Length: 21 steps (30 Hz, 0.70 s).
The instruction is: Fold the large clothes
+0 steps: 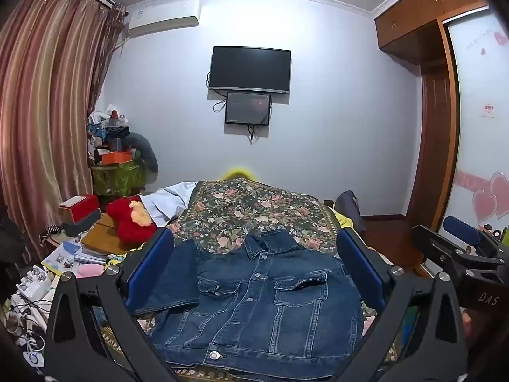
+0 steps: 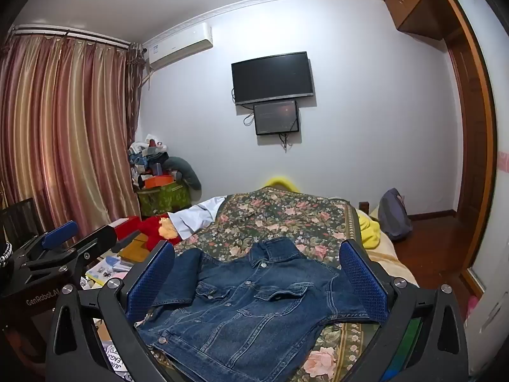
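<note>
A dark blue denim jacket (image 1: pixel 254 305) (image 2: pixel 251 305) lies front up and buttoned on the floral bedspread (image 1: pixel 254 210) (image 2: pixel 286 219), collar toward the far wall. Its short sleeves spread out to either side. My left gripper (image 1: pixel 254 234) hovers over the jacket's near part, its blue pads (image 1: pixel 152 264) wide apart and open with nothing gripped. My right gripper (image 2: pixel 257 244) hovers beside it, also open and holding nothing. Each gripper shows at the edge of the other's view: the right gripper (image 1: pixel 445 235) and the left gripper (image 2: pixel 79 234).
A red plush toy (image 1: pixel 130 219), books and cluttered papers (image 1: pixel 76 254) sit left of the bed. A yellow blanket (image 2: pixel 370 232) and a grey backpack (image 2: pixel 394 213) lie at the right. Curtains (image 1: pixel 41 111) hang on the left; a wardrobe (image 1: pixel 439 127) stands on the right.
</note>
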Tool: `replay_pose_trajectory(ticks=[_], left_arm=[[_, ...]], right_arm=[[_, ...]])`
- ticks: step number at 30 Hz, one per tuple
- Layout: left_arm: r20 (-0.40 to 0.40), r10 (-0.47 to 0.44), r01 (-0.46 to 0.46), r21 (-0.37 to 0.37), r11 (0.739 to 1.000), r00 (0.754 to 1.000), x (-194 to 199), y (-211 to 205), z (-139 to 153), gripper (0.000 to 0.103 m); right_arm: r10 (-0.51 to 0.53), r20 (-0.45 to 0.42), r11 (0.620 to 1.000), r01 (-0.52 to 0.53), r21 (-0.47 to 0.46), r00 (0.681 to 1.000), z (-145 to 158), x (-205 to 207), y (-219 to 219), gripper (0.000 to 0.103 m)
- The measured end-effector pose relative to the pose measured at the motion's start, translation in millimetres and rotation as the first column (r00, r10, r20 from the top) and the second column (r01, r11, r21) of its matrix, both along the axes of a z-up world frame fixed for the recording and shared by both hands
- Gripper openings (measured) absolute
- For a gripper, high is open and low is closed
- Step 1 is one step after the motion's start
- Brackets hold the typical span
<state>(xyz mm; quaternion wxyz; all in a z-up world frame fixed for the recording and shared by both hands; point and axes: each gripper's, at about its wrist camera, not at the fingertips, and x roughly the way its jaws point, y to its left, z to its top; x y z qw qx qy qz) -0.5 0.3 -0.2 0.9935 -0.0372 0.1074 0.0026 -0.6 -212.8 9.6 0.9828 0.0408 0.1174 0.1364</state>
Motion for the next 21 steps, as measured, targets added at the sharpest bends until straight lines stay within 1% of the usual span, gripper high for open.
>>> replay_pose_trajectory(ticks=[8, 9, 10, 19, 21], left_arm=[[-0.012, -0.011, 0.011, -0.007, 1.0, 1.0, -5, 6, 0, 0.103], [-0.026, -0.013, 0.013, -0.009, 1.0, 1.0, 3, 5, -3, 0.103], [-0.026, -0.013, 0.013, -0.009, 1.0, 1.0, 2, 6, -3, 0.103], [-0.031, -0.012, 0.012, -0.007, 1.0, 0.999, 4, 2, -2, 0.103], [-0.034, -0.015, 0.014, -0.009, 1.0, 0.999, 6, 2, -5, 0.103]], right_arm=[[-0.002, -0.005, 1.0, 0.002, 0.002, 1.0, 1, 0, 0, 0.103], [-0.003, -0.003, 1.0, 0.003, 0.001, 1.0, 1, 0, 0, 0.103], [0.002, -0.015, 1.0, -0.002, 0.004, 1.0, 0, 5, -1, 0.103], [-0.001, -0.013, 1.0, 0.001, 0.004, 1.0, 1, -1, -1, 0.103], [0.002, -0.018, 1.0, -0.002, 0.004, 1.0, 1, 4, -2, 0.103]])
